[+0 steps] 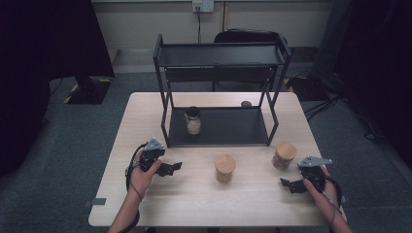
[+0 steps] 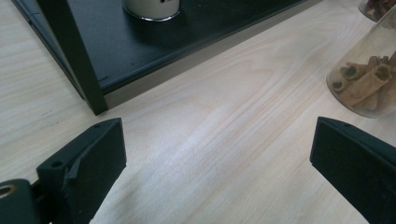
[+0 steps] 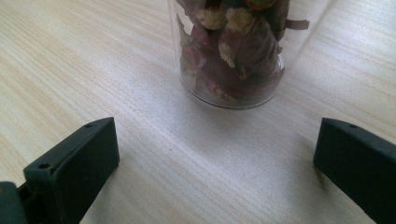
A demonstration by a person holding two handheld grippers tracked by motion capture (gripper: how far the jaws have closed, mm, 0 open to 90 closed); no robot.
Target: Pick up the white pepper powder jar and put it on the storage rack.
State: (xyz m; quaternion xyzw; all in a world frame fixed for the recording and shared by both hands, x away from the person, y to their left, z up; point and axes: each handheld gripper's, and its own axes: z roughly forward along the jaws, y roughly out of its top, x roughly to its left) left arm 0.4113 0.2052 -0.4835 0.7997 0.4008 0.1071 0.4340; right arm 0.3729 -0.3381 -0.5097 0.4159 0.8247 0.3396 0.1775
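A black two-tier rack [image 1: 219, 127] stands on the wooden table [image 1: 145, 107], a black-lidded jar [image 1: 193, 120] on its lower shelf, a dark chair [image 1: 248, 36] behind, wall socket [image 1: 203, 5] above.

The right gripper view's top edge is cutting off the red-leaf jar [image 3: 231, 51], while the cinnamon jar [image 2: 369, 84] is running past the left gripper view's right edge.
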